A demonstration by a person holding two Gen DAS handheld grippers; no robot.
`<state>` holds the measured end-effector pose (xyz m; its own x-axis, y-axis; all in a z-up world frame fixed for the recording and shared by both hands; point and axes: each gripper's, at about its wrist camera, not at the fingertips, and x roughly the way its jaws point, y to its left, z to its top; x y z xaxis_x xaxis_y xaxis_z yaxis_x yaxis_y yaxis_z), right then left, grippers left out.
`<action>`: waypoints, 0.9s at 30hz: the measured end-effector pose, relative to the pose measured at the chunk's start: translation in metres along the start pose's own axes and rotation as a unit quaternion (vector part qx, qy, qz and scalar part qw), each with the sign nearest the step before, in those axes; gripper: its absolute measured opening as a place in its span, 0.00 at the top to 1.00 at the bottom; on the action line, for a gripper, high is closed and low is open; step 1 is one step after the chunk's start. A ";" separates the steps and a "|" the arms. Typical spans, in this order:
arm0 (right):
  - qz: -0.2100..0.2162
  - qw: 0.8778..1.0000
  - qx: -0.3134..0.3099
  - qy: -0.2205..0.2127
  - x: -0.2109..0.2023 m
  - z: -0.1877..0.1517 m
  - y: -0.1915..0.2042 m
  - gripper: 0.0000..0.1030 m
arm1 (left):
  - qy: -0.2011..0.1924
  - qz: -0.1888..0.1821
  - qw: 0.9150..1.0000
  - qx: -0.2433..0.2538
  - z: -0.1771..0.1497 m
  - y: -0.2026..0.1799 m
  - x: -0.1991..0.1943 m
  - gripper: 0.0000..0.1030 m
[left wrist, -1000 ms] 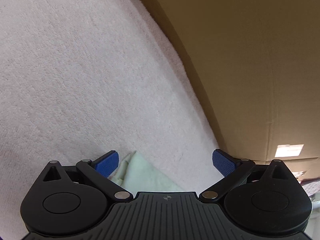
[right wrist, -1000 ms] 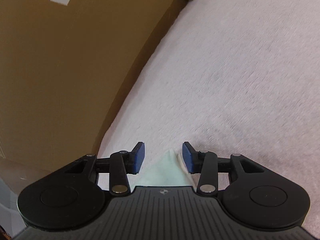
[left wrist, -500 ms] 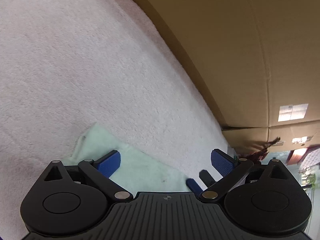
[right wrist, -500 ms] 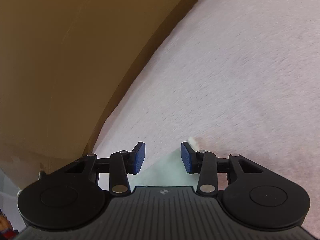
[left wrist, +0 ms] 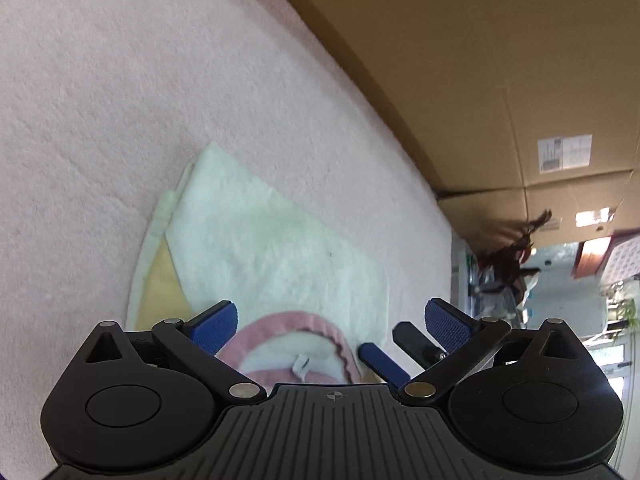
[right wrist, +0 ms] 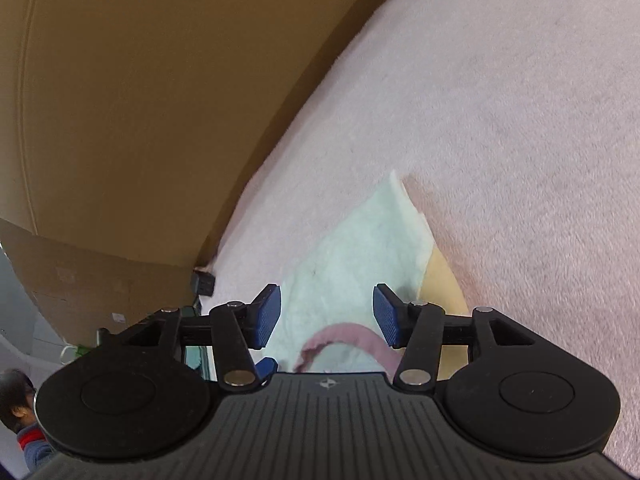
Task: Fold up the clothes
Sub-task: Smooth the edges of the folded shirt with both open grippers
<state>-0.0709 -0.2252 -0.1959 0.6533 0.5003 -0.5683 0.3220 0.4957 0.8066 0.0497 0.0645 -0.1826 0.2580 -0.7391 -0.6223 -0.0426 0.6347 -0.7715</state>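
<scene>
**Both grippers open above the folded garment**

From the left wrist camera I see my left gripper (left wrist: pixel 332 322) with its blue pads (left wrist: pixel 214 322) spread wide apart and nothing pinched between them. Directly below and between the pads lies the pink collar (left wrist: pixel 288 322) of the garment (left wrist: pixel 280 248). A small white tag (left wrist: pixel 300 364) sits inside the collar. At the lower right of this view, one blue pad of the right gripper (left wrist: pixel 382 362) shows just beside the garment's near edge.

From the right wrist camera I see my right gripper (right wrist: pixel 327 316); its jaws are opening, and the pads do not press on any cloth. The same collar (right wrist: pixel 348 330) appears beneath the gap.

Beyond the grippers, the pale green garment lies flat on the white fleece blanket (left wrist: pixel 100 100). It is folded over itself. A yellow panel (left wrist: pixel 160 284) shows at one side edge, under the green top layer.

Farther back, a brown cardboard box (left wrist: pixel 480 60) stands against the blanket's far edge. A white label (left wrist: pixel 564 153) is fixed to its face. A person (right wrist: pixel 20 408) appears at the lower left edge of the right view.
</scene>
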 end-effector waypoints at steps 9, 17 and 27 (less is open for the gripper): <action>-0.058 0.997 0.016 -0.037 -0.040 -0.007 -0.028 0.50 | -0.060 0.051 0.997 0.003 -0.007 0.023 -0.052 0.00; -0.047 0.997 -0.056 -0.003 -0.004 -0.009 0.017 0.44 | -0.037 0.117 0.988 0.098 -0.022 -0.019 -0.047 0.00; -0.091 0.995 -0.039 0.002 -0.023 -0.002 -0.008 0.46 | -0.027 0.203 0.974 0.101 -0.036 -0.004 -0.057 0.00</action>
<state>-0.0897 -0.2396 -0.1893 0.5864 0.4001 -0.7043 0.3796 0.6323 0.6753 0.0005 0.0966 -0.1489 0.3106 -0.4080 -0.8585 0.0366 0.9076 -0.4181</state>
